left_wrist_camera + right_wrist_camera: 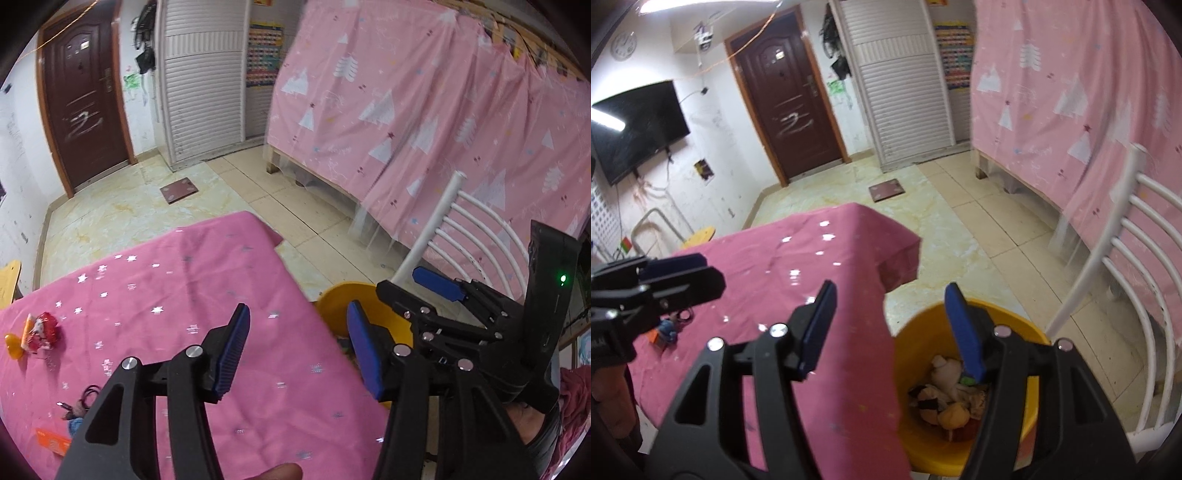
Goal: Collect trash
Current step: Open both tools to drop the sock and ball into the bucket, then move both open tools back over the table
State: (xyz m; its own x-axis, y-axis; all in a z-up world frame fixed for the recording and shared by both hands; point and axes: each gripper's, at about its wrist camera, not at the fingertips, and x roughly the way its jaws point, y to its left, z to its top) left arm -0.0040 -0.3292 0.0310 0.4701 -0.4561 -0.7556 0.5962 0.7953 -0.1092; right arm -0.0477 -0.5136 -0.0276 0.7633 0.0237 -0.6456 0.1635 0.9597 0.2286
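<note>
The left gripper hangs over the right edge of a table covered with a pink cloth, its 2 blue-padded fingers spread apart with nothing between them. The right gripper is just beside it, over the gap between the table edge and a yellow bucket on the floor; its fingers are also spread and empty. In the left wrist view the right gripper shows at the right, above the bucket.

The bucket stands close against the table's side, next to a white chair. Inside it lies a pile of trash: crumpled white paper, something tan and some dark scraps.

More trash is still on the cloth at the far left: a crumpled red and white wrapper with an orange piece touching it. Nearer the left edge lie a black cable, a blue item and an orange card.

A pink curtain hangs on the right, and a brown door stands at the back.
</note>
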